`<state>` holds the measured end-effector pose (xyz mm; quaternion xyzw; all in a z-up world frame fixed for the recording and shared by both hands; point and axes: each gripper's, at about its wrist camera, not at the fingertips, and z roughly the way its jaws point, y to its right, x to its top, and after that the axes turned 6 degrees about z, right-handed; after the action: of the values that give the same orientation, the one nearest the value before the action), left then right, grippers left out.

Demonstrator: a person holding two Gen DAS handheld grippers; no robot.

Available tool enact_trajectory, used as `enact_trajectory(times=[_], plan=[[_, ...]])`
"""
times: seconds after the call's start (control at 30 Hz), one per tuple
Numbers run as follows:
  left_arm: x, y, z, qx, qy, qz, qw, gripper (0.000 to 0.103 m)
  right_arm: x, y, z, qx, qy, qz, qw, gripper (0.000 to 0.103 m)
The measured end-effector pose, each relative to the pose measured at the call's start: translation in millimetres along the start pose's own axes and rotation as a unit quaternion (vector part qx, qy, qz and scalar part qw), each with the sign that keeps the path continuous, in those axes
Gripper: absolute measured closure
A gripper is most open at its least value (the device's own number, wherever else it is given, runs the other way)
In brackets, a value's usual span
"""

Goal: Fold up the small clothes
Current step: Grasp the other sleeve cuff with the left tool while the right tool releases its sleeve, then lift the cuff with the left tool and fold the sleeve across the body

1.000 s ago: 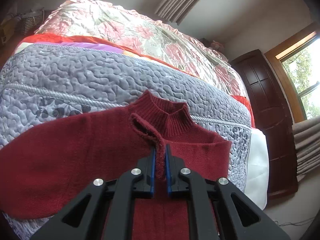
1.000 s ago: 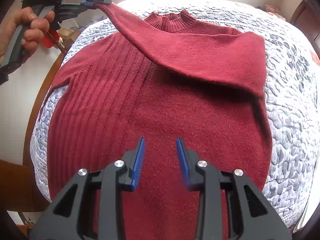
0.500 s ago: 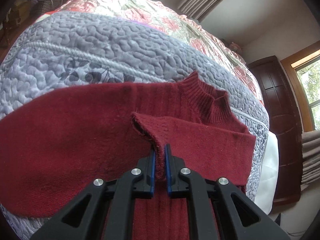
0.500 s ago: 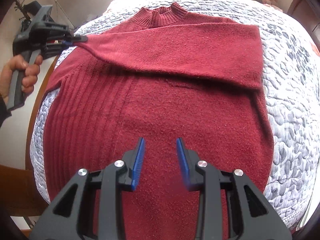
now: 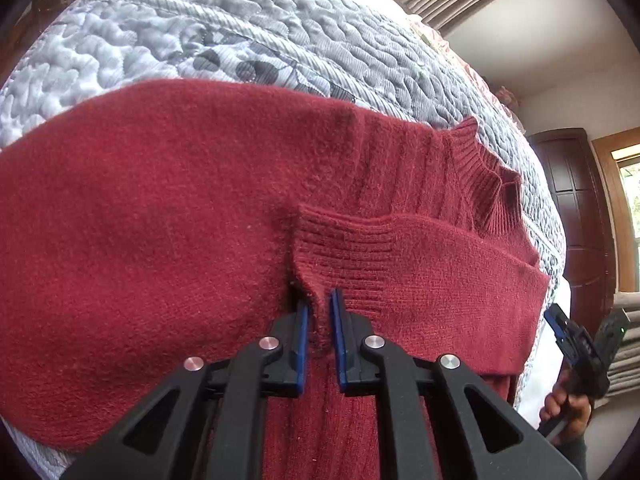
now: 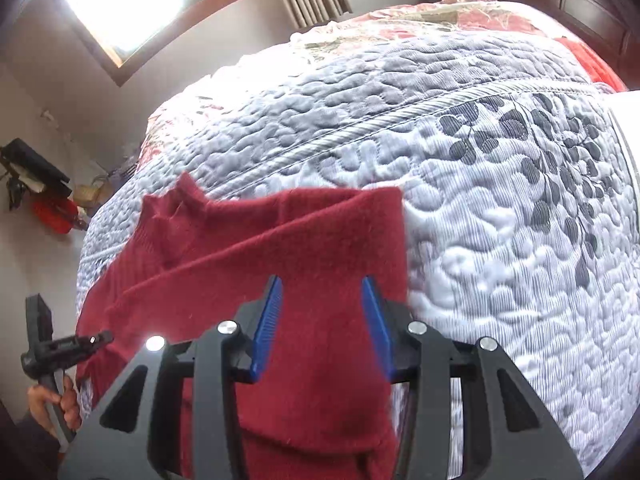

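Red sweater (image 5: 160,208) collar toward quilt's (image 5: 240,24) far side

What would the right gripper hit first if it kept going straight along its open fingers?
Probably the red sweater: the right gripper points over its folded sleeve, with the grey quilted bedspread beyond. Depth is unclear.

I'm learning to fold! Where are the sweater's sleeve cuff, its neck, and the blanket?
sleeve cuff (image 5: 344,252): left wrist view, ribbed end.
collar (image 5: 486,168): left wrist view, ribbed neck edge.
quilt (image 6: 460,208): right wrist view, bare grey quilted part.
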<state>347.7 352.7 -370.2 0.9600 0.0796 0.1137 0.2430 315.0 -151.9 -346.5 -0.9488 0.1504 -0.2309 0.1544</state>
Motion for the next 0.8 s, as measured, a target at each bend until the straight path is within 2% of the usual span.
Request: enact_trajectory(times=[0.1, 0.17, 0.23, 0.33, 0.47, 0.53, 0.6, 0.7, 0.8], plan=[[0, 4, -7, 0.004, 0.007, -0.005, 1.0, 0.08, 8, 7, 27, -0.012, -0.025, 0.015, 1.0, 0.062], [-2, 4, -20, 0.004, 0.024, -0.01, 0.9997, 0.056, 7, 5, 33, -0.021, -0.028, 0.001, 0.999, 0.061], [-7, -2, -39, -0.002, 0.044, -0.024, 0.9987, 0.049, 5, -3, 30, -0.028, -0.028, -0.018, 0.999, 0.057], [-19, -20, -71, -0.015, 0.07, -0.064, 0.9954, 0.041, 1, -20, 13, -0.027, -0.018, -0.042, 0.999, 0.057], [-49, -69, -115, -0.013, 0.107, -0.144, 0.9837, 0.034, -20, -60, 5, -0.003, -0.032, -0.078, 0.996, 0.056], [-71, -103, -134, -0.004, 0.123, -0.2, 0.972, 0.034, -35, -77, 2, 0.015, -0.043, -0.074, 0.996, 0.056], [-95, -142, -150, -0.006, 0.144, -0.267, 0.9528, 0.034, -55, -97, 0, 0.032, -0.06, -0.073, 0.995, 0.055], [-135, -201, -176, 0.004, 0.187, -0.361, 0.9139, 0.034, -88, -128, -4, 0.049, -0.096, -0.089, 0.99, 0.055], [-166, -260, -198, 0.022, 0.223, -0.429, 0.8751, 0.031, -119, -157, -6, 0.058, -0.128, -0.126, 0.982, 0.054]])
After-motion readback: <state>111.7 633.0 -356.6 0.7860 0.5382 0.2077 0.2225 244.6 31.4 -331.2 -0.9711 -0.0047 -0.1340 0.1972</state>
